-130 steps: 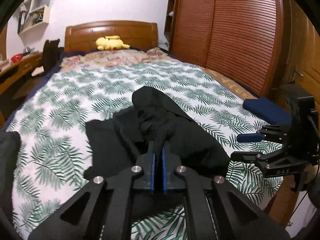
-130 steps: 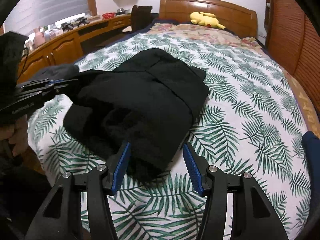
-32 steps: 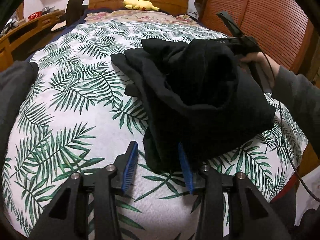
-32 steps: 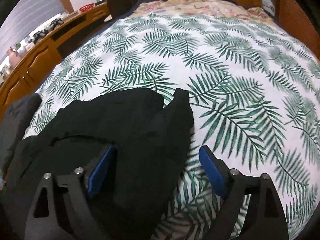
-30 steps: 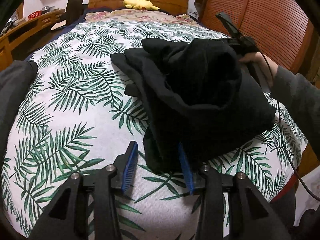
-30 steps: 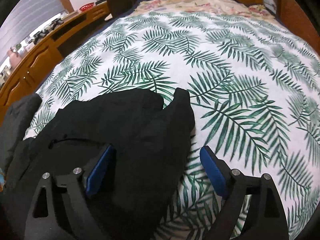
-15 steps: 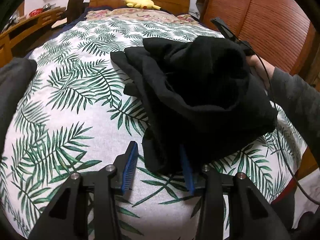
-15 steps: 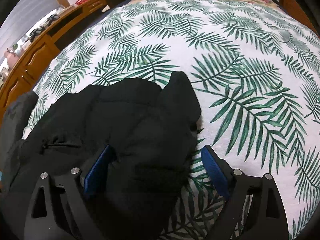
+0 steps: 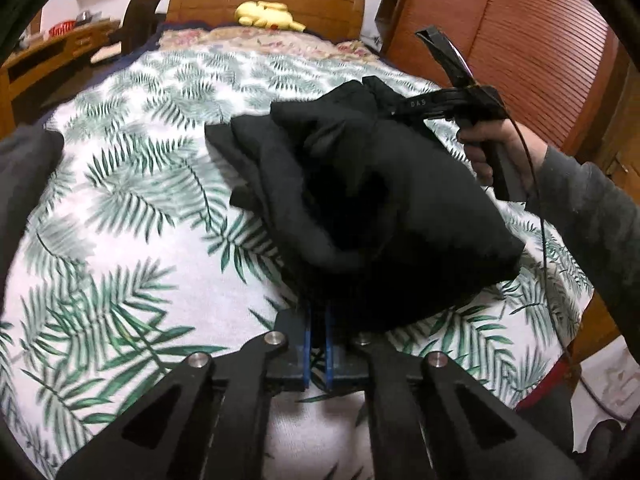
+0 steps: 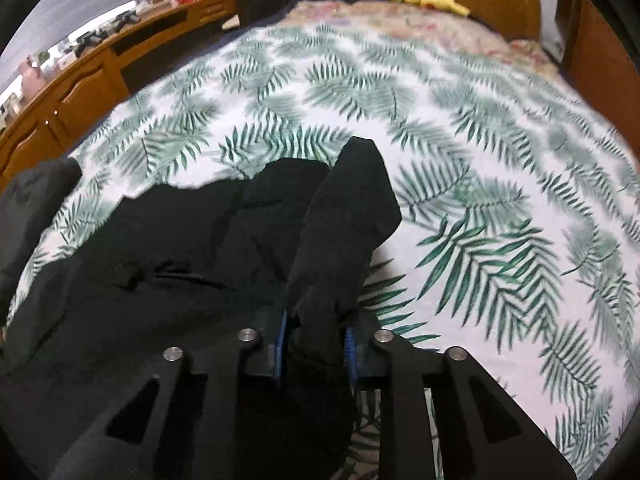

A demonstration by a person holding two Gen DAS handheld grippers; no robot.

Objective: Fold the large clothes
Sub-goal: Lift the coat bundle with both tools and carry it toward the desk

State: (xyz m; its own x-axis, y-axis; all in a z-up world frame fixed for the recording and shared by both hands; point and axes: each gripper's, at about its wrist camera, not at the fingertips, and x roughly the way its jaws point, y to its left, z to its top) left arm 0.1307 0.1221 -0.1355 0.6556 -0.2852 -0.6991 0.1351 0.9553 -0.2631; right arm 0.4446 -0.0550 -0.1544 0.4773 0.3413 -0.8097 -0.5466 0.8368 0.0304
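Observation:
A bulky black garment (image 9: 384, 208) lies bunched on the palm-leaf bedspread (image 9: 132, 208) near the foot of the bed. My left gripper (image 9: 317, 344) is shut on its near lower edge. My right gripper (image 10: 316, 340) is shut on a thick fold of the same garment (image 10: 192, 264) at its far right side; in the left wrist view it shows as a black tool (image 9: 448, 100) held by a hand, its fingertips hidden in the cloth.
A wooden headboard (image 9: 264, 0) with a yellow plush toy (image 9: 266, 14) is at the far end. A louvred wooden wardrobe (image 9: 520, 40) stands on the right. A wooden desk (image 10: 100, 76) runs along the left. A grey garment (image 9: 24, 184) lies at the bed's left edge.
Both grippers were open around the garment's edges half a second ago. Both have closed on the cloth now, and the garment is pulled slightly up and bunched.

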